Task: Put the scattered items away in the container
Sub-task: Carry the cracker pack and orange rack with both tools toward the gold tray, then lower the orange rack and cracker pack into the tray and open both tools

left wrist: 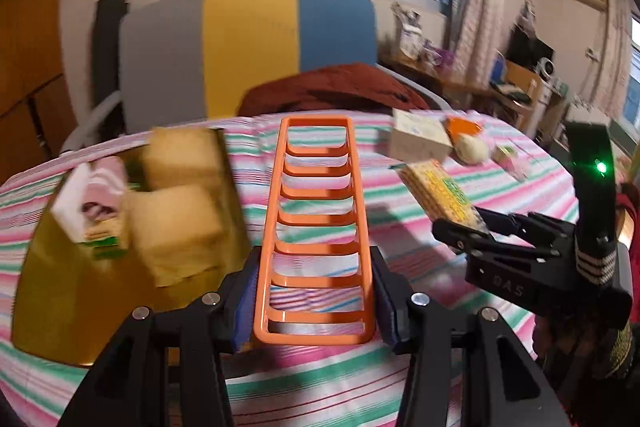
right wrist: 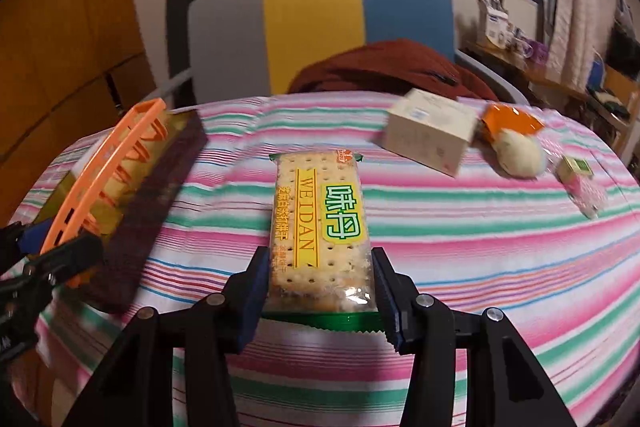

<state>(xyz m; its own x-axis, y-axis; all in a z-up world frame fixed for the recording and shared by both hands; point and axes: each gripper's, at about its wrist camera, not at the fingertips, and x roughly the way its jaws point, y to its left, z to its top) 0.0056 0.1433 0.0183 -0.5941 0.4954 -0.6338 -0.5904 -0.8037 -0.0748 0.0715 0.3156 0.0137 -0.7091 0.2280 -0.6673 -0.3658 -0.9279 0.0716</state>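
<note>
My left gripper is shut on a long orange slotted rack and holds it above the striped table, just right of the yellow container. The container holds two yellow sponges and a small packet. My right gripper is shut on a cracker packet, held above the table. In the left wrist view the right gripper and the cracker packet show at the right. In the right wrist view the rack and container show at the left.
On the far right of the striped tablecloth lie a white box, an orange bag, a pale round item and a small green-pink packet. A chair with a red cloth stands behind the table.
</note>
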